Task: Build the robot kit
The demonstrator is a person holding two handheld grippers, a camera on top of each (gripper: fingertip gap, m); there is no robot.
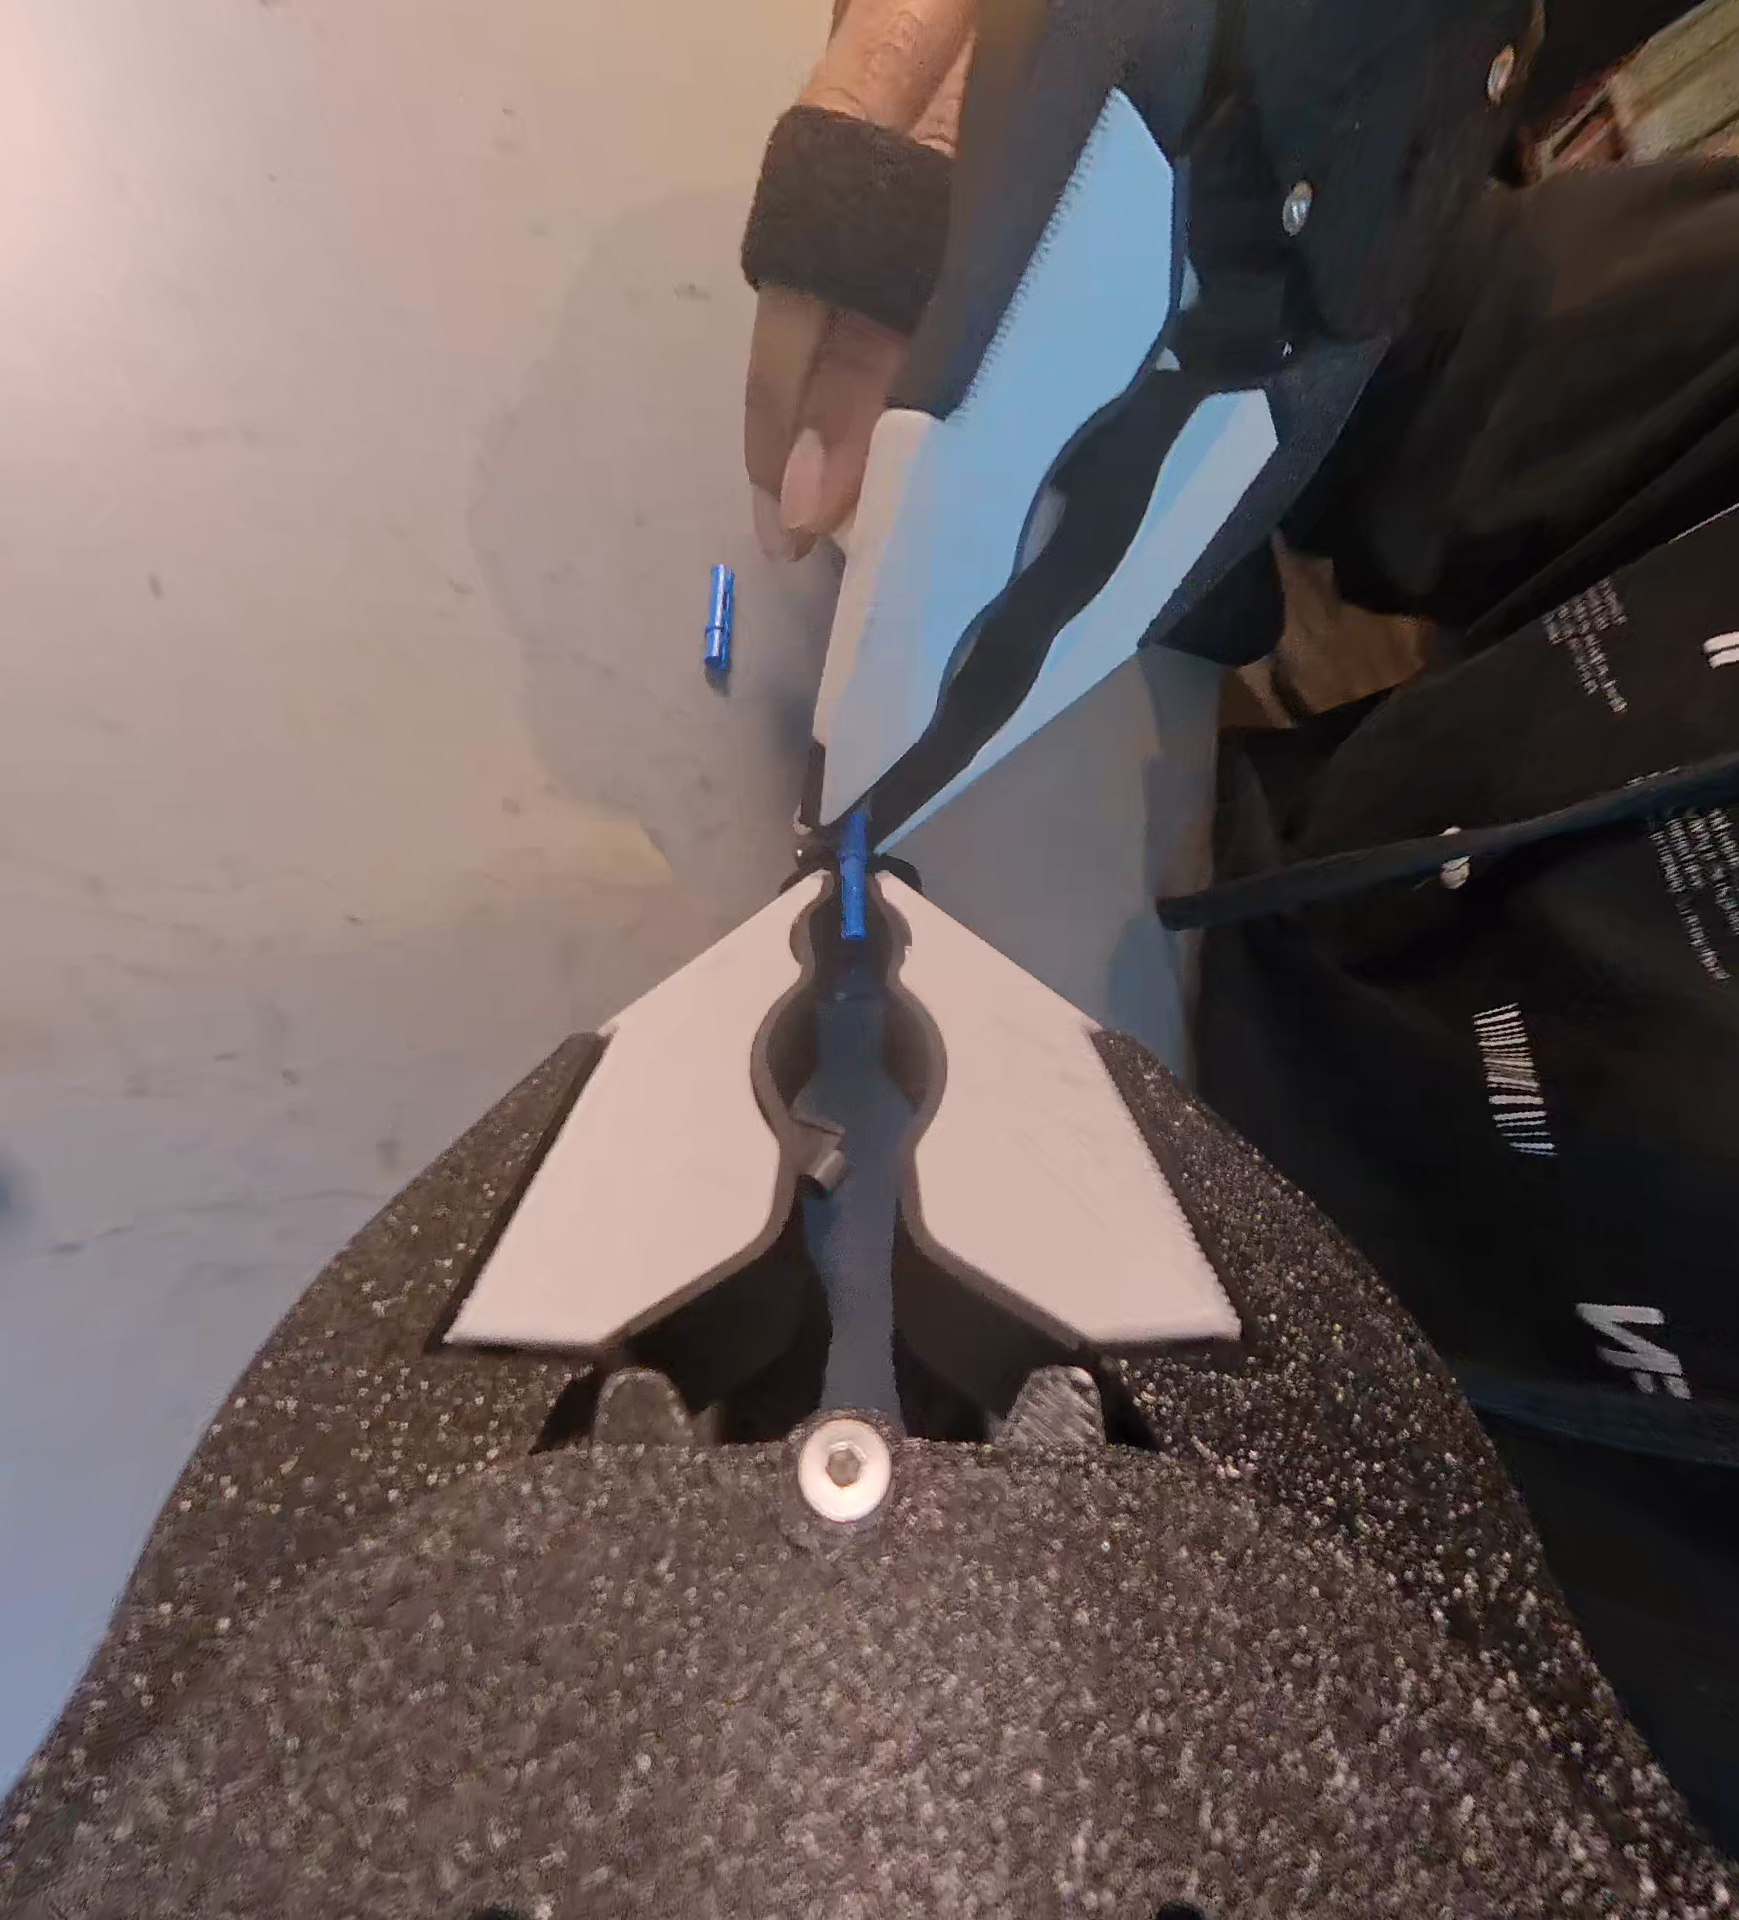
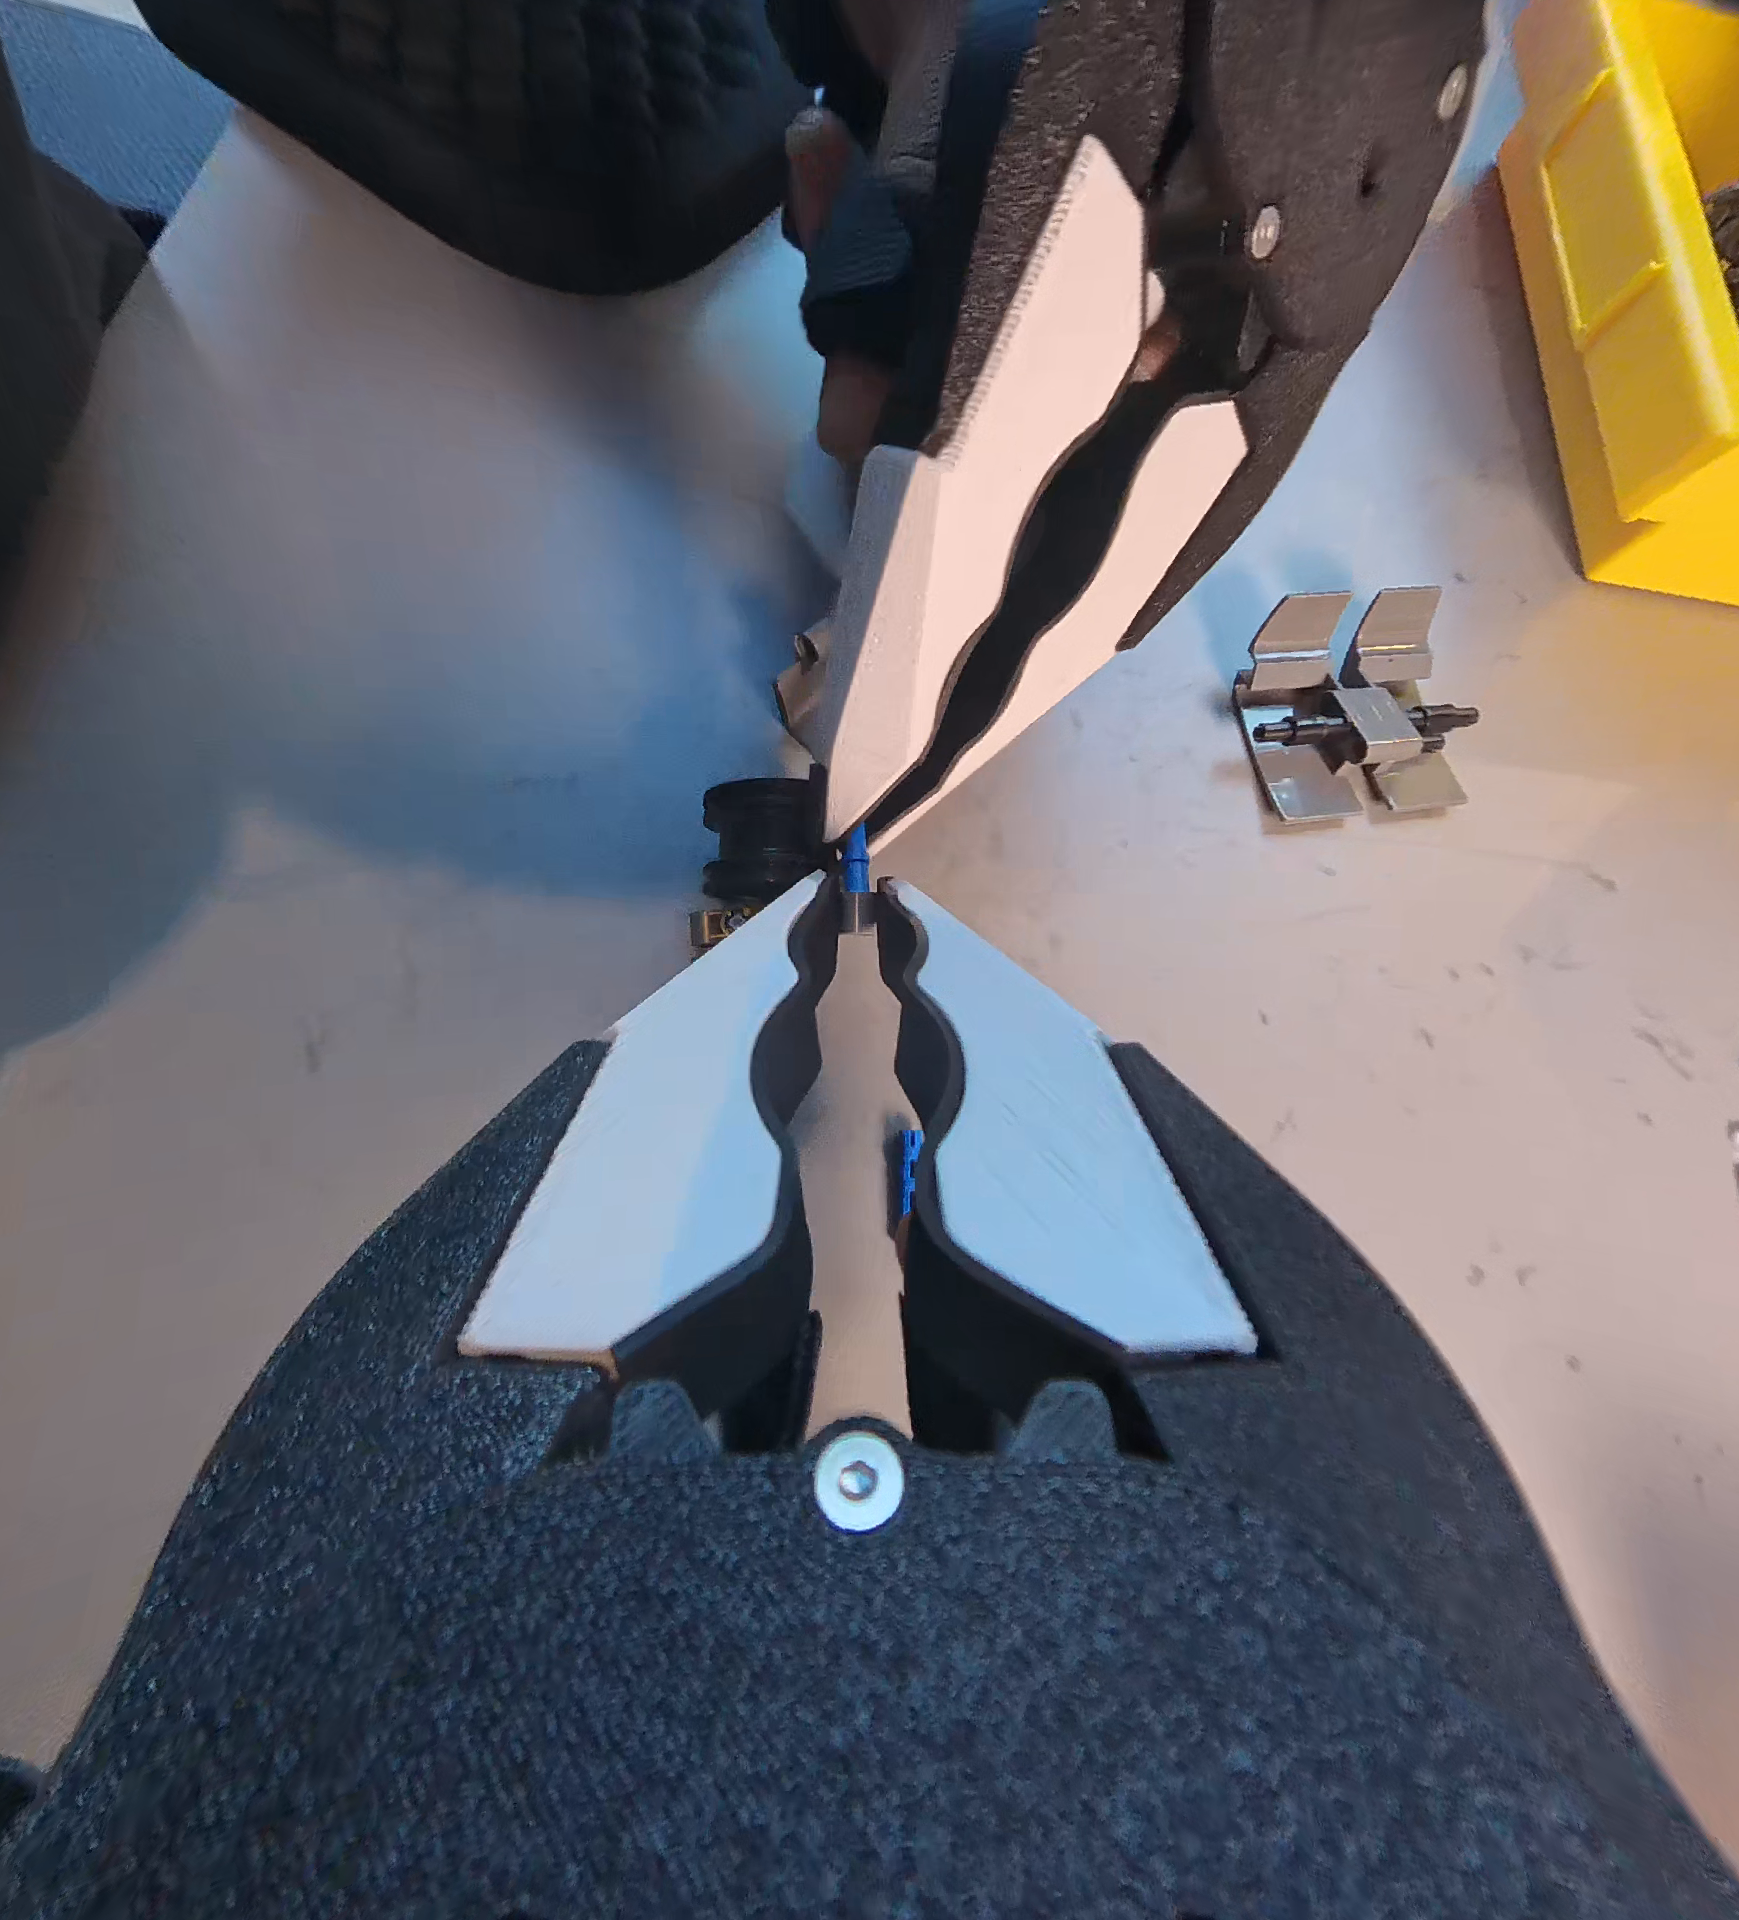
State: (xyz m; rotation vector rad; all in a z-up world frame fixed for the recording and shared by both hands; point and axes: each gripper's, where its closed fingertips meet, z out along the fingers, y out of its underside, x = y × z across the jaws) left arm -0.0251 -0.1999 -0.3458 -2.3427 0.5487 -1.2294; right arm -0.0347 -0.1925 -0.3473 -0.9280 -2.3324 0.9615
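Both grippers meet tip to tip over the table (image 2: 1260, 1039) — left gripper (image 1: 852, 896) and right gripper (image 2: 852, 896) each pinching one blue pin (image 1: 852, 878); a second pin (image 1: 716, 627) lies near.

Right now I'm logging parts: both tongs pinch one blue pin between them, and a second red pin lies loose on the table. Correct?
Not quite: the loose pin is blue, not red, as the left wrist view shows. The rest holds: both the left tongs and right tongs pinch one blue pin over the table.

I see a small blue pin (image 1: 852, 881) pinched between my left gripper (image 1: 852, 883) tips and right gripper (image 2: 852, 891) tips, standing roughly upright; a second blue pin (image 1: 717, 628) lies loose on the pale tabletop nearby.
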